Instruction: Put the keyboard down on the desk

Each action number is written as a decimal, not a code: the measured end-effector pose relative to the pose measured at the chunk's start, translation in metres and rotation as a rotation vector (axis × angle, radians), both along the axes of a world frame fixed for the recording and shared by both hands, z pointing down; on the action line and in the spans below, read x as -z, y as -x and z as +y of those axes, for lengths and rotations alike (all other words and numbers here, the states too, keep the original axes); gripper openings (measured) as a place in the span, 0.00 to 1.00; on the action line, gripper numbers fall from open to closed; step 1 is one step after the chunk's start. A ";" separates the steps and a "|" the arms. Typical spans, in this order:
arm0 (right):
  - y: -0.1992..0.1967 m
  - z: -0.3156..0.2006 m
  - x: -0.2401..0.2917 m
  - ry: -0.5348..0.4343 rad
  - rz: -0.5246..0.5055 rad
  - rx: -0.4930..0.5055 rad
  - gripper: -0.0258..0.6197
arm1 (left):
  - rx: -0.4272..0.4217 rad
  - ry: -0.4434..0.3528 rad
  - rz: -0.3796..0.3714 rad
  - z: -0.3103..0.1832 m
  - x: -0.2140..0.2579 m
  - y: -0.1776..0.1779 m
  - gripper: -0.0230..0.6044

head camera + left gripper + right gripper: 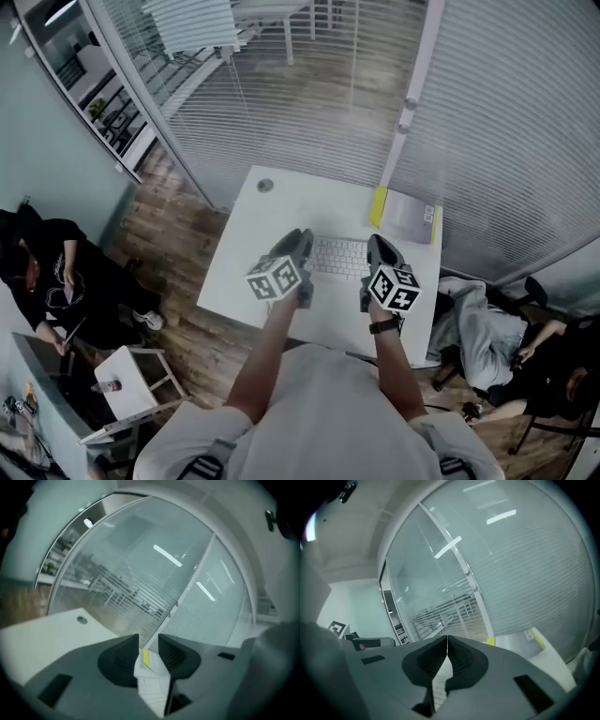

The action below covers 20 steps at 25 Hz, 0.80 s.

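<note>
A white keyboard (339, 258) lies flat on the small white desk (253, 234), between my two grippers. My left gripper (302, 242) is at the keyboard's left end. Its jaws stand apart, and the keyboard (152, 686) shows through the gap, running away from me. I see no pad pressing on it. My right gripper (378, 246) is at the keyboard's right end, with its jaws shut tip to tip (447, 641) and nothing between them. A strip of the keyboard (438, 681) shows below them.
A grey book with a yellow edge (406, 216) lies at the desk's far right corner, and a round cable hole (265, 186) sits far left. Glass walls with blinds stand behind. A person (47, 272) sits left, another (506, 342) right. A low white table (131, 375) stands near left.
</note>
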State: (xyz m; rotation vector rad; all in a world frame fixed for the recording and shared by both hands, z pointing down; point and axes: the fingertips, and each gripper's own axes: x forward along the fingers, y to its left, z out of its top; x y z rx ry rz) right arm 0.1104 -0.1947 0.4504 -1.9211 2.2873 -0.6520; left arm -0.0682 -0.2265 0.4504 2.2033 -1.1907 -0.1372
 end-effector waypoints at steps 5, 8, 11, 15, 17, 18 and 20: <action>-0.009 0.007 0.061 -0.142 0.147 -0.034 0.06 | -0.031 -0.290 -0.286 0.007 0.061 -0.018 0.19; -0.008 0.008 0.088 -0.219 0.229 -0.040 0.06 | -0.019 -0.427 -0.379 0.010 0.091 -0.031 0.14; -0.006 0.011 0.098 -0.253 0.298 -0.049 0.06 | -0.023 -0.479 -0.400 0.015 0.097 -0.037 0.09; -0.008 0.013 0.098 -0.264 0.307 -0.063 0.06 | -0.015 -0.479 -0.397 0.015 0.089 -0.034 0.08; -0.012 0.016 0.106 -0.263 0.310 -0.071 0.06 | -0.010 -0.471 -0.387 0.015 0.092 -0.032 0.08; -0.014 0.017 0.110 -0.261 0.311 -0.075 0.06 | -0.009 -0.468 -0.382 0.015 0.095 -0.032 0.08; -0.016 0.017 0.114 -0.254 0.310 -0.079 0.06 | -0.008 -0.464 -0.375 0.015 0.100 -0.032 0.08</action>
